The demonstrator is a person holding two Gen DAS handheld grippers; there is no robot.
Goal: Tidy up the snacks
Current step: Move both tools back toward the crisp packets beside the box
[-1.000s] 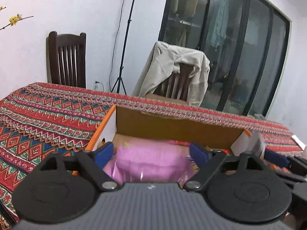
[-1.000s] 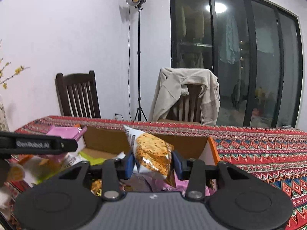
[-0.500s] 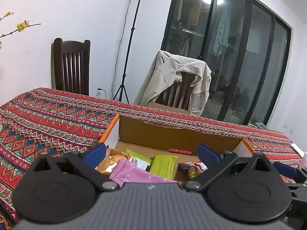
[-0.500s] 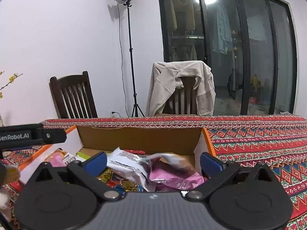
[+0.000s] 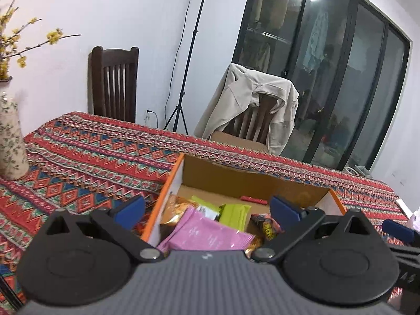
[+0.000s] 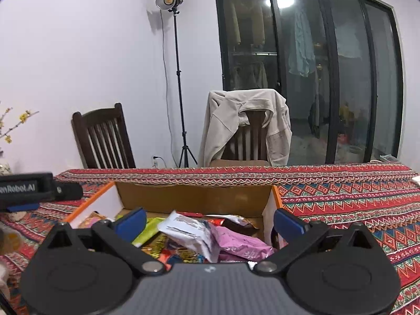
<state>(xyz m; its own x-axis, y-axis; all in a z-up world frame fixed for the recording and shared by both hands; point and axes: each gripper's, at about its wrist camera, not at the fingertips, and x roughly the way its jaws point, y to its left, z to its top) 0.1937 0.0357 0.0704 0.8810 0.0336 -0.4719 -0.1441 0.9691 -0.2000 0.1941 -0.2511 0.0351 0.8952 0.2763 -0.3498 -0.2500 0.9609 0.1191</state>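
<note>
An open cardboard box with orange edges point(image 5: 231, 176) point(image 6: 194, 197) sits on the patterned tablecloth and holds several snack packets. In the left wrist view a pink packet point(image 5: 207, 236) lies at the box's near end beside green packets point(image 5: 233, 212). In the right wrist view a white packet point(image 6: 189, 231) lies on a pink packet point(image 6: 241, 246). My left gripper point(image 5: 207, 208) is open and empty over the box's near left corner; it also shows in the right wrist view point(image 6: 39, 189). My right gripper point(image 6: 208, 221) is open and empty above the box.
A floral vase point(image 5: 10, 136) stands at the table's left. Two wooden chairs point(image 6: 105, 136), one draped with a beige jacket point(image 6: 246, 126), stand behind the table. A light stand point(image 6: 178, 84) is against the wall. Bare tablecloth point(image 6: 349, 197) lies right of the box.
Both grippers opened: the left let go of the pink packet, the right let go of the orange-and-white packet, and both packets now lie in the box. Both grippers pulled back and up.
</note>
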